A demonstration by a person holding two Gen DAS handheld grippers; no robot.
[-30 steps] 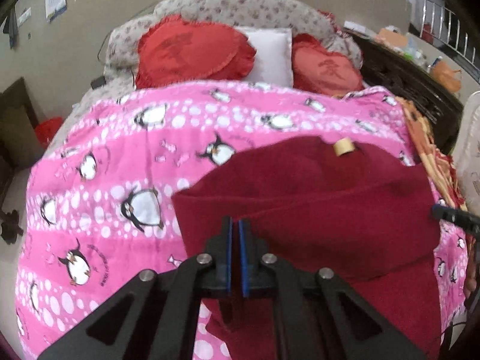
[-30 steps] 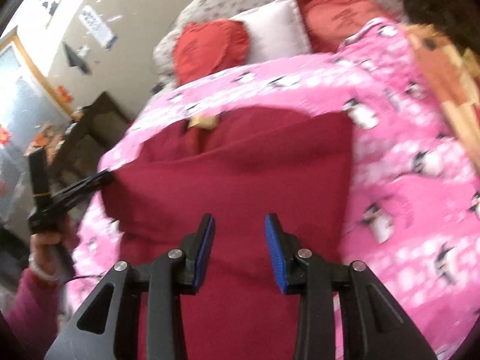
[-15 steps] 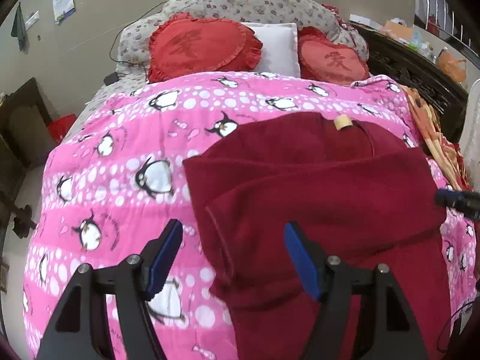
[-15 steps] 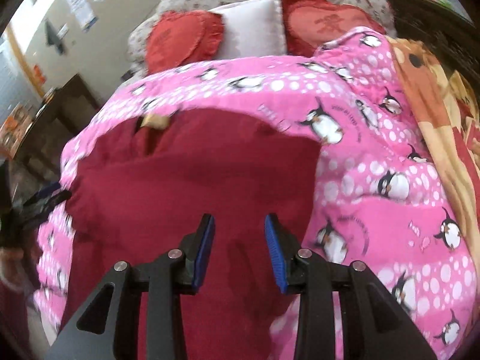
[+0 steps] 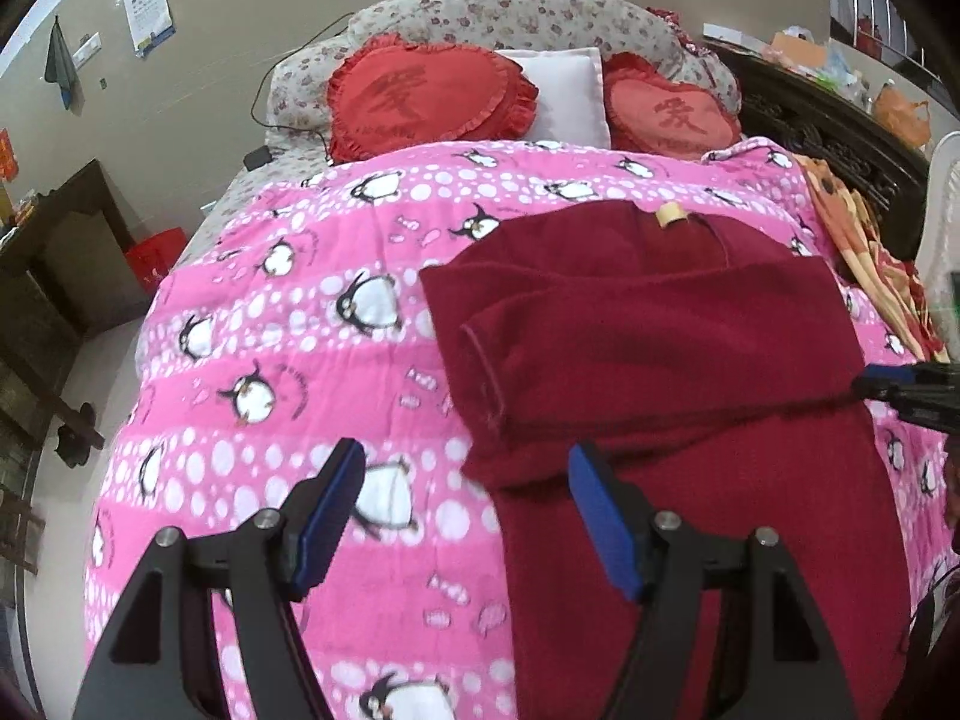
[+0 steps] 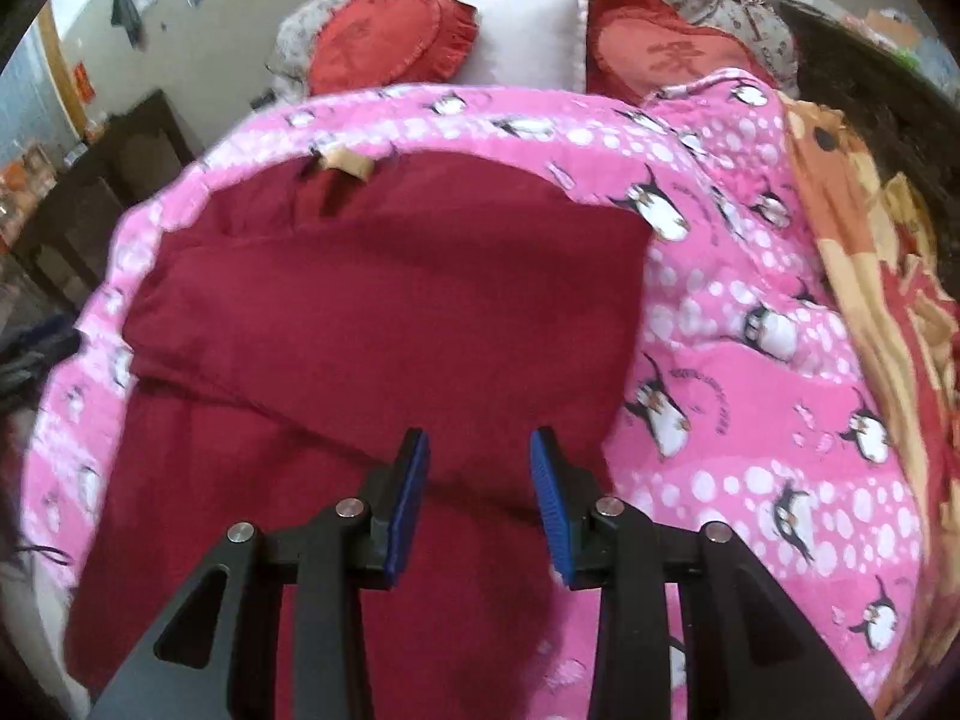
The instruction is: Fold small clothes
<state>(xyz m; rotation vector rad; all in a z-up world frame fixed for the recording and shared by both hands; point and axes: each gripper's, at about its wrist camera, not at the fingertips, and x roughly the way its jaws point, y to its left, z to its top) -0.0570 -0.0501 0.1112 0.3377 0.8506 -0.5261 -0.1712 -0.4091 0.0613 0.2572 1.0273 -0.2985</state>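
one maroon garment [image 5: 690,372], lengthwise along bed, collar toward pillows [image 5: 558,96]

A dark red garment [image 5: 678,354] of thick, fleecy cloth lies spread flat, its collar end farthest from the cameras. A small tan label [image 5: 671,216] sits at the neckline. A sleeve is folded across the body as a wide band, running side to side, with a stitched hem showing at its left end. Below that band the lower part of the garment stretches flat toward the cameras. In the right wrist view the garment [image 6: 384,324] looks blurred.
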